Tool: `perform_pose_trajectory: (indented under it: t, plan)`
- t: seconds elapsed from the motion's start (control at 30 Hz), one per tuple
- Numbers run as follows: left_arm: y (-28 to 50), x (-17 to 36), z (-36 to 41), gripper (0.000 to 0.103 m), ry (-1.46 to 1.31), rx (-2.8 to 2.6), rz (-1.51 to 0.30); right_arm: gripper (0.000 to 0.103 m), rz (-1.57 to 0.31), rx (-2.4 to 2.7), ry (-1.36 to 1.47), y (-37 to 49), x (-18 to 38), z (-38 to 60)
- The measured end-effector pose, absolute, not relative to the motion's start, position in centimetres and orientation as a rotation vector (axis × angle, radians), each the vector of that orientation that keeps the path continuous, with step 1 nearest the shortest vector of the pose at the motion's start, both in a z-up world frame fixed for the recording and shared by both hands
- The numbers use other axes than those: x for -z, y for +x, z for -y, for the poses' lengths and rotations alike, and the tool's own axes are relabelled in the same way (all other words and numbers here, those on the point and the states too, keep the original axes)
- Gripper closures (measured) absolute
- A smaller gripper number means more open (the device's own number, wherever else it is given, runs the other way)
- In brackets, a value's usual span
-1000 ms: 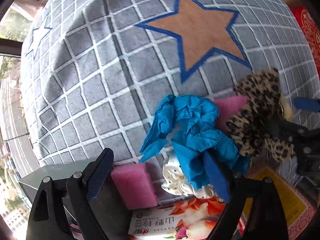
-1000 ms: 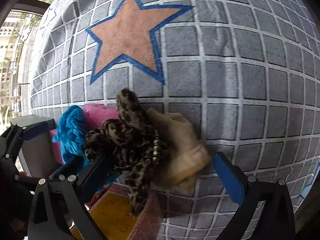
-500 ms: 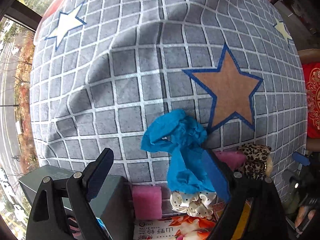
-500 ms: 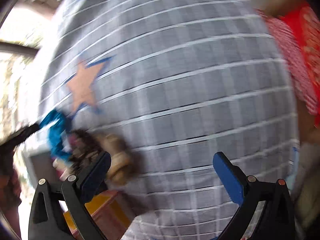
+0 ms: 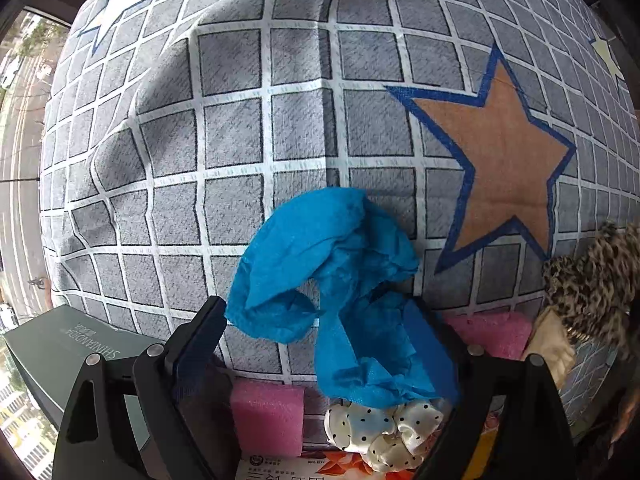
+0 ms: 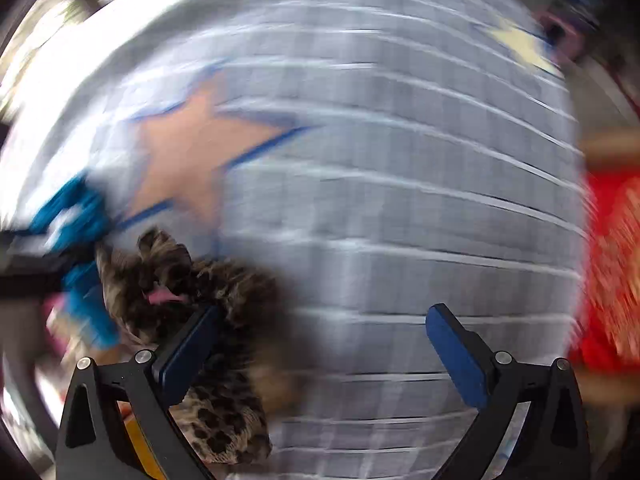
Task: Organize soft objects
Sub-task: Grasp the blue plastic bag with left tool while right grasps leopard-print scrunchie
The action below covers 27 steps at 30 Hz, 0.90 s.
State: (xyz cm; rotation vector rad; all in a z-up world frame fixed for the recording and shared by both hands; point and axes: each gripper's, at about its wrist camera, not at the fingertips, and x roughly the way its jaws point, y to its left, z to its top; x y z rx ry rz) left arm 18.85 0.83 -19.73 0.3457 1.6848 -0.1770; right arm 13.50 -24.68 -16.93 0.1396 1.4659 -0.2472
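A crumpled blue cloth (image 5: 340, 280) lies on the grey checked bedcover (image 5: 240, 140). My left gripper (image 5: 316, 336) points down over it, open wide; the cloth's lower part sits between the fingers against the right pad (image 5: 428, 336), and the left pad stands clear of it. Below it are a polka-dot scrunchie (image 5: 384, 428) and two pink sponges (image 5: 266, 416) (image 5: 488, 334). A leopard-print cloth (image 5: 588, 280) and a beige piece (image 5: 548, 344) lie to the right. The right wrist view is blurred: my right gripper (image 6: 320, 340) is open and empty, with the leopard cloth (image 6: 180, 280) behind its left finger.
A dark green box (image 5: 60, 352) stands at the lower left, and a floral printed package (image 5: 320, 468) lies under the scrunchie. An orange star (image 5: 500, 160) marks the cover. Red fabric (image 6: 612, 260) shows at the right edge. Windows lie beyond the cover's left side.
The left gripper has shifted and rolled, so the blue cloth now sits between its fingers. The right gripper swung away to the right, then back toward the leopard cloth; its view is smeared.
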Motion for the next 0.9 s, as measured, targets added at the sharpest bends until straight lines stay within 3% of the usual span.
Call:
perform_pose_trajectory:
  t: [0.27, 0.53, 0.63, 0.9]
  plan:
    - [19.2, 20.4, 1.6, 0.011, 0.318, 0.175, -1.684, 0.000, -1.398, 0.237, 0.441, 10.2, 15.2, 32.5]
    - [18.1, 22.6, 4.9, 0.011, 0.292, 0.190, -1.687, 0.000, -1.502, 0.106, 0.295, 12.5, 18.6, 24.1]
    - [18.5, 23.8, 5.3, 0.000, 0.300, 0.197, -1.703, 0.000, -1.539, 0.156, 0.247, 12.5, 20.0, 23.6]
    - [18.9, 24.4, 5.2, 0.000, 0.266, 0.201, -1.718, 0.000, -1.593, 0.171, 0.183, 13.0, 20.0, 21.9]
